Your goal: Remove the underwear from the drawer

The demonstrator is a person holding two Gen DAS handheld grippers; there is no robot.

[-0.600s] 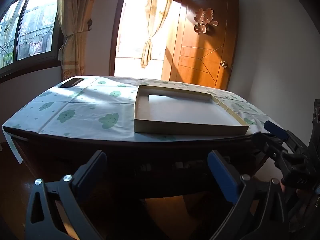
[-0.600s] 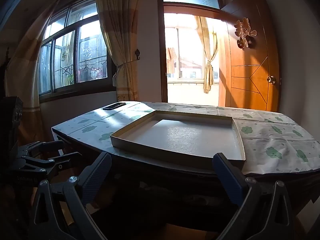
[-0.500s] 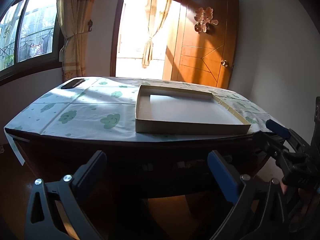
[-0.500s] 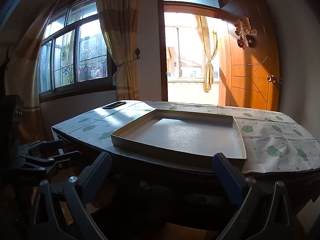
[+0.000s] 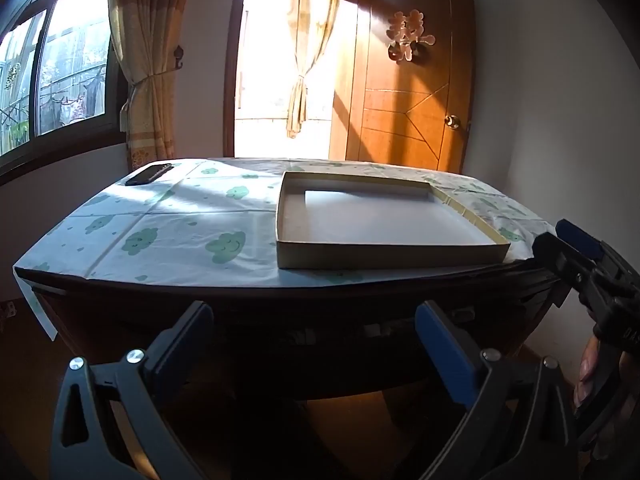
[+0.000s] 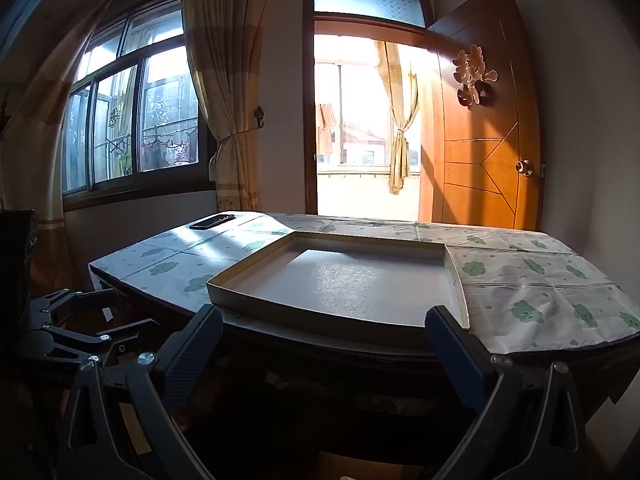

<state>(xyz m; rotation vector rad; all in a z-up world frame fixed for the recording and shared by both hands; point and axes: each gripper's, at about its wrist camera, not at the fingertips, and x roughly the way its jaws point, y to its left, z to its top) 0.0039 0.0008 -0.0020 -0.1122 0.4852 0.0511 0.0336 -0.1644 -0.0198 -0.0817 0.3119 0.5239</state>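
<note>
Both grippers stand fully open and hold nothing: the left gripper (image 5: 312, 340) and the right gripper (image 6: 324, 344) hover before the dark table front (image 5: 260, 320), where drawer and underwear cannot be made out. Only the left view shows fingertips of the person's hand (image 5: 586, 376) on the right gripper, with partial lettering "DAS"; only the right view shows the transom pane (image 6: 368, 0). A shallow cardboard tray (image 5: 392, 255) and a phone (image 5: 149, 174) lie on the cloud-print tablecloth (image 5: 168, 236).

Cloth-covered table (image 5: 168, 236), tray (image 5: 384, 256), phone (image 5: 149, 174)
</note>
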